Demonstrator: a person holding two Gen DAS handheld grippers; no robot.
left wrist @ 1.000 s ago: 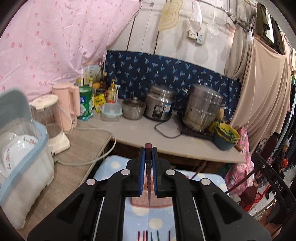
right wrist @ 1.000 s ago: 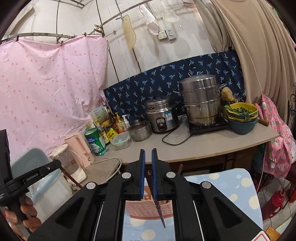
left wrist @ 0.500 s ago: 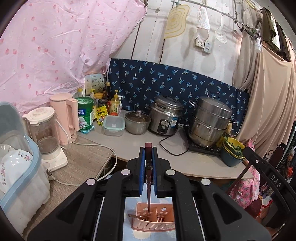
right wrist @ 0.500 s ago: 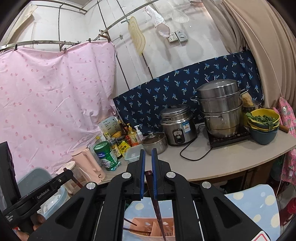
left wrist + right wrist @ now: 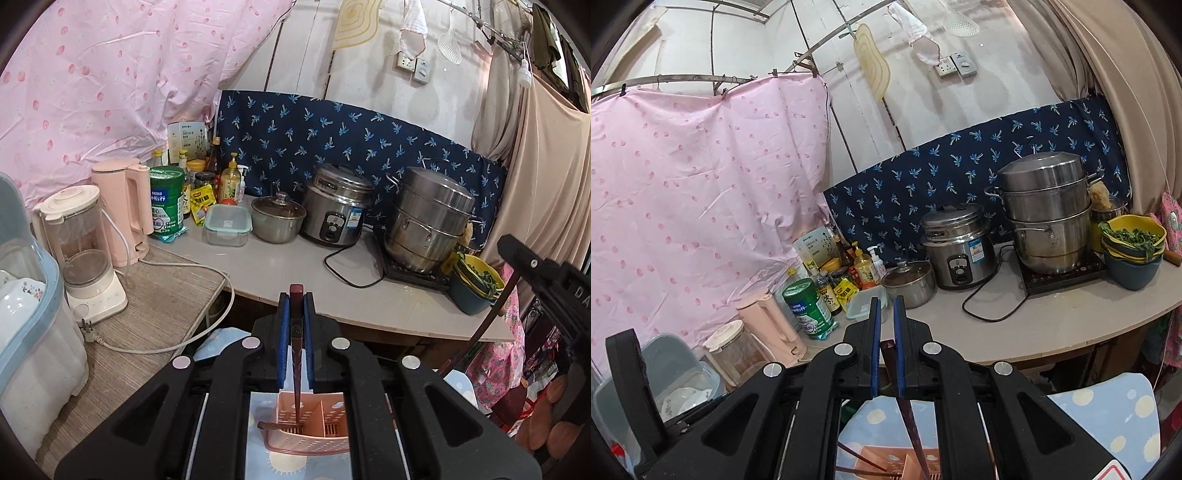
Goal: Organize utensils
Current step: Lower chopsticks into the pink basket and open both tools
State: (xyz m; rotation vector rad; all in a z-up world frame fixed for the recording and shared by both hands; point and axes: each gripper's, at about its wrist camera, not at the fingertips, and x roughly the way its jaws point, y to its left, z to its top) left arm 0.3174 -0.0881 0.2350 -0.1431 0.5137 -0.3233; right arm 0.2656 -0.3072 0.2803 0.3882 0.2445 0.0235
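My left gripper (image 5: 296, 297) is shut on a dark red chopstick (image 5: 296, 369) that hangs straight down. Its tip reaches into the left compartment of the pink slotted utensil holder (image 5: 325, 439), which stands on a blue dotted cloth (image 5: 295, 465). Another chopstick (image 5: 275, 426) lies slanted out of that same compartment. My right gripper (image 5: 884, 308) is shut on a second dark red chopstick (image 5: 910, 417), whose tip slants down over the holder (image 5: 879, 456) at the bottom edge. In the left wrist view the right gripper's body (image 5: 539, 273) shows at the far right with its chopstick (image 5: 484, 332).
Behind stands a counter (image 5: 280, 269) with a rice cooker (image 5: 336, 206), a steamer pot (image 5: 428, 218), a small lidded pot (image 5: 279, 218), jars and a cable. A blender (image 5: 85, 251), a pink kettle (image 5: 125, 210) and a dish box (image 5: 29, 317) sit to the left. Bowls of greens (image 5: 476, 284) rest at the right.
Both grippers have drawn back from the counter. The pink holder has come into view beneath them, and the left chopstick's tip now hangs inside it. Both stay shut on their chopsticks.
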